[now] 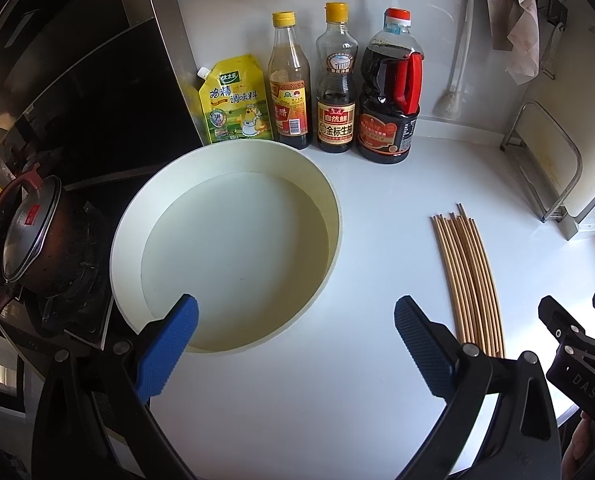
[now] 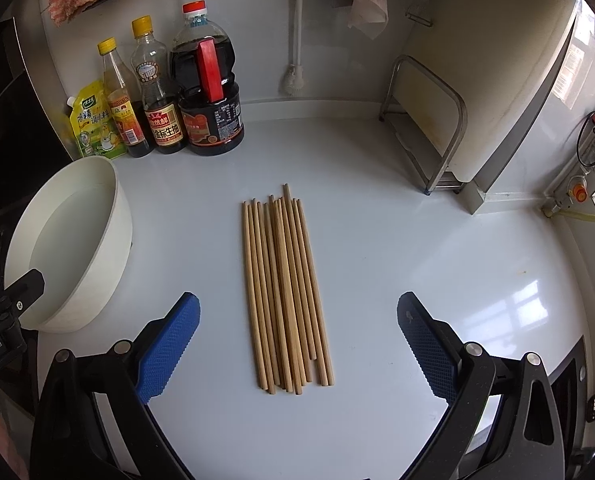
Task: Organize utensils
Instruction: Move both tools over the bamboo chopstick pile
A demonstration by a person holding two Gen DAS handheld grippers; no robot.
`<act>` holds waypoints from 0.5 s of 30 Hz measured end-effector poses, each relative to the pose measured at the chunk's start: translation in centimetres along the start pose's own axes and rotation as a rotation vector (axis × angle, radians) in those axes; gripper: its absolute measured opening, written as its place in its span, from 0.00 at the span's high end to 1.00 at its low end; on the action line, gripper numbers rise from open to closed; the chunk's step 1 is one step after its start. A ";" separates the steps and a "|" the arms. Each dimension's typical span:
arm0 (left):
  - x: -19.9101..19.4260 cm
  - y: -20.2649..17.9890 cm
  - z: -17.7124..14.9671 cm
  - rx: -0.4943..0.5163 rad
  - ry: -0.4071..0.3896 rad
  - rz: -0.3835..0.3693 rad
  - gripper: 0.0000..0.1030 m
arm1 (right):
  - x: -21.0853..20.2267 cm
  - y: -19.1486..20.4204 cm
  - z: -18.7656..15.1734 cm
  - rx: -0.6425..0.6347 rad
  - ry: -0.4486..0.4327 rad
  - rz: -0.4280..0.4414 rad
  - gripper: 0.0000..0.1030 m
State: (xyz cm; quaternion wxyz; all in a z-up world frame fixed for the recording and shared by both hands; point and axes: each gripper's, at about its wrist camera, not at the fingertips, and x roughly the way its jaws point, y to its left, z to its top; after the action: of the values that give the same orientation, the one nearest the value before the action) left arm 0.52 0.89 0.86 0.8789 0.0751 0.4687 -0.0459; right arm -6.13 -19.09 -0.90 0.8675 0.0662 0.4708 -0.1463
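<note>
chopsticks (image 2: 287, 292): loose bundle flat on counter (image 2: 437, 280), right of empty bowl (image 1: 233, 240) | right gripper (image 2: 297, 340): wide, straddling them, nothing held | left gripper (image 1: 295, 344): wide, empty, by bowl | likely light, stiff, smooth, prone to roll; pinch mid-length across bundle

Bare white counter (image 2: 417, 280) lies open right of the chopsticks (image 2: 285, 292) and in front of both wide-open grippers, left gripper (image 1: 297, 344) and right gripper (image 2: 297, 344), so approach from the near edge is free. Left side is blocked by the white basin (image 2: 93, 240), which sits near the chopsticks with a strip of counter between; behind it the stove pot (image 1: 33, 236) closes off the far left. Back wall is lined by the sauce bottles (image 2: 177, 96) and yellow pouch (image 2: 93, 128), and the metal rack (image 2: 429, 128) with its board stands at back right, well apart from the chopsticks.
</note>
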 end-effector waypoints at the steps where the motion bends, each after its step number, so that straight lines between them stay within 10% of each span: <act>1: 0.1 -0.2 0.0 0.008 -0.001 -0.006 0.06 | 0.1 -0.2 -0.1 0.007 0.004 0.010 0.08; 15: 3.7 -7.4 -0.5 0.148 0.048 -0.132 0.06 | 3.1 -6.7 -1.9 0.081 0.053 0.009 0.08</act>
State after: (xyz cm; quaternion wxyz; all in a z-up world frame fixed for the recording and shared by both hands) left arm 1.07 -6.32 -3.14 0.8546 0.1098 0.4888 -0.1365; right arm -8.21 -25.52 -4.38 0.8521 0.1073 0.4868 -0.1595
